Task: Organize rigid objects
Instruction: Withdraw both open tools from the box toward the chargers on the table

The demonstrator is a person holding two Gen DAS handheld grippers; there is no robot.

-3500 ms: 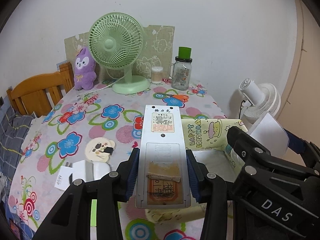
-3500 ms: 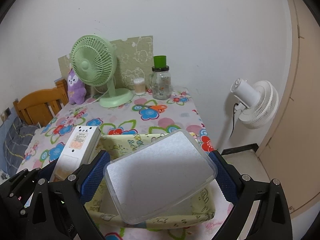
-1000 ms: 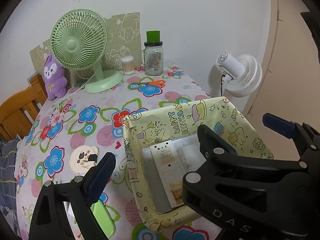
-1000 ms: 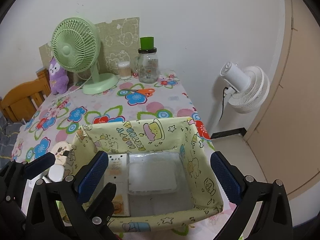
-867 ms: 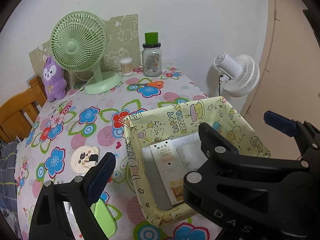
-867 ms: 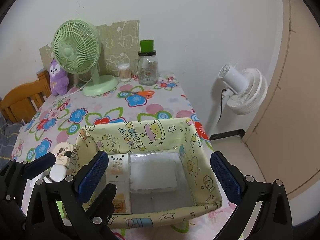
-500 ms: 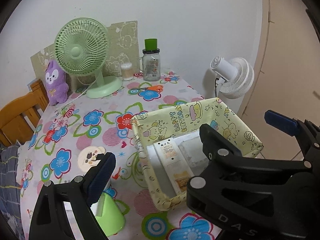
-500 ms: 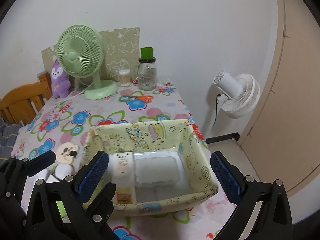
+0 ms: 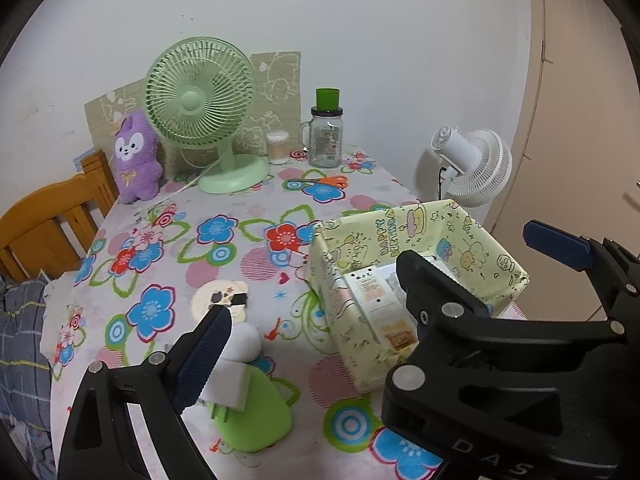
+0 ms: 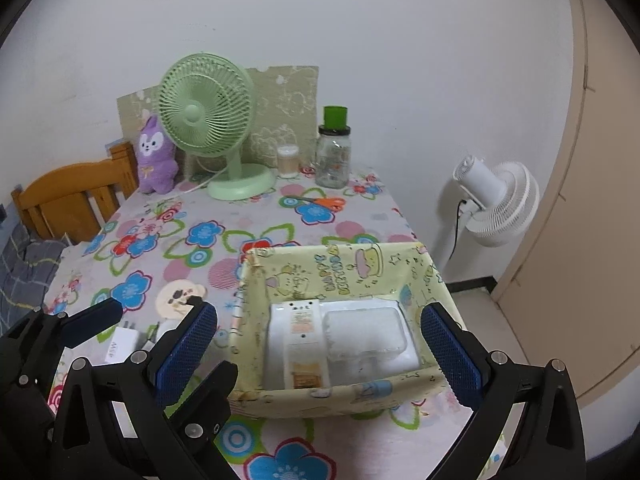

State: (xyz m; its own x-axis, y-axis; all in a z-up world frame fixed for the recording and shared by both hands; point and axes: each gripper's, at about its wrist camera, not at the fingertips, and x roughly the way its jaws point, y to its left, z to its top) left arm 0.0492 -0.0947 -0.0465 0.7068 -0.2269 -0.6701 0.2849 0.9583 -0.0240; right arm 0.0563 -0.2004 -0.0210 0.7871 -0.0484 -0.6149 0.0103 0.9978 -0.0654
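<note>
A yellow cartoon-print box [image 9: 400,232] [image 10: 340,268] stands near the table's right edge. Inside it a white device with a label [image 9: 372,300] [image 10: 300,340] lies beside a clear plastic container [image 10: 366,334]. My right gripper [image 10: 316,320] is open and empty, its blue pads on either side of the box's near end. My left gripper [image 9: 320,320] is open too, back from the box's left wall. Its right finger is hidden behind the right gripper's black body. By its left finger lie a green object [image 9: 256,412] and a white charger [image 10: 120,346].
A round cartoon coaster [image 9: 220,300] lies on the floral tablecloth. At the back stand a green fan [image 9: 200,96], a purple plush [image 9: 134,156], a glass jar [image 9: 326,136], a swab pot [image 9: 278,146] and orange scissors [image 9: 324,180]. A white floor fan [image 10: 496,200] stands off the right edge, a wooden chair [image 10: 72,196] on the left.
The white device and the clear container left my grippers and now lie in the box. Both grippers, now open, have drawn back from the box over the last second.
</note>
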